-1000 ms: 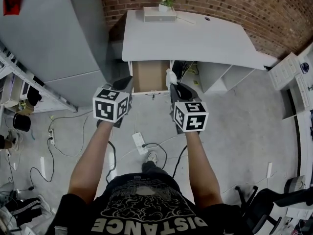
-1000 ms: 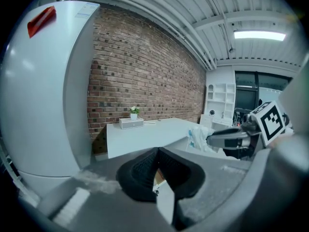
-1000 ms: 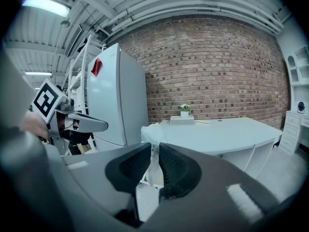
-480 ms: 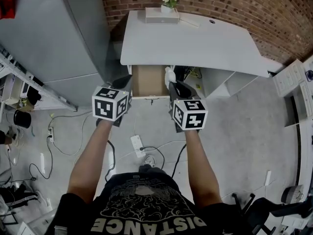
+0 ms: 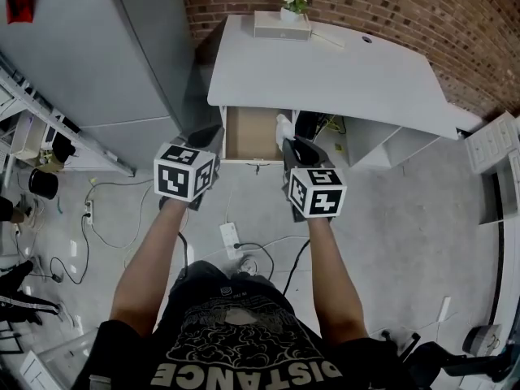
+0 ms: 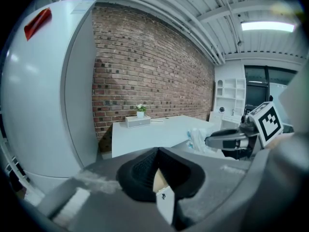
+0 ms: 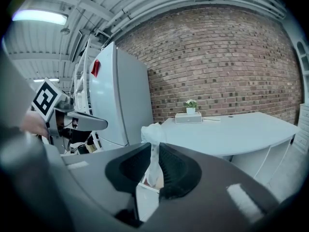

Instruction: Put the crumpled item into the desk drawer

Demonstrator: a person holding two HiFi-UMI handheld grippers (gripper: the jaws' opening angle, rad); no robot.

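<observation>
In the head view the white desk point(image 5: 341, 71) stands against a brick wall, its wooden-lined drawer point(image 5: 250, 134) pulled open at the front. My right gripper point(image 5: 290, 142) is shut on the crumpled white item point(image 5: 283, 127), which it holds just right of the drawer's front right corner. The right gripper view shows the crumpled item point(image 7: 153, 135) pinched between the dark pads point(image 7: 170, 164) and sticking out above them. My left gripper point(image 5: 208, 138) hovers left of the drawer, shut and with nothing in it; its pads point(image 6: 145, 170) meet in the left gripper view.
A tall grey cabinet point(image 5: 89, 47) stands left of the desk. A white box with a small plant point(image 5: 283, 23) sits at the desk's back edge. On the floor between me and the desk lie a power strip point(image 5: 231, 238) and cables point(image 5: 268, 254). Shelving point(image 5: 32, 136) lines the far left.
The head view has shifted a little, so the desk sits slightly further right. Both grippers keep their places before the drawer, the right one still holding the crumpled item.
</observation>
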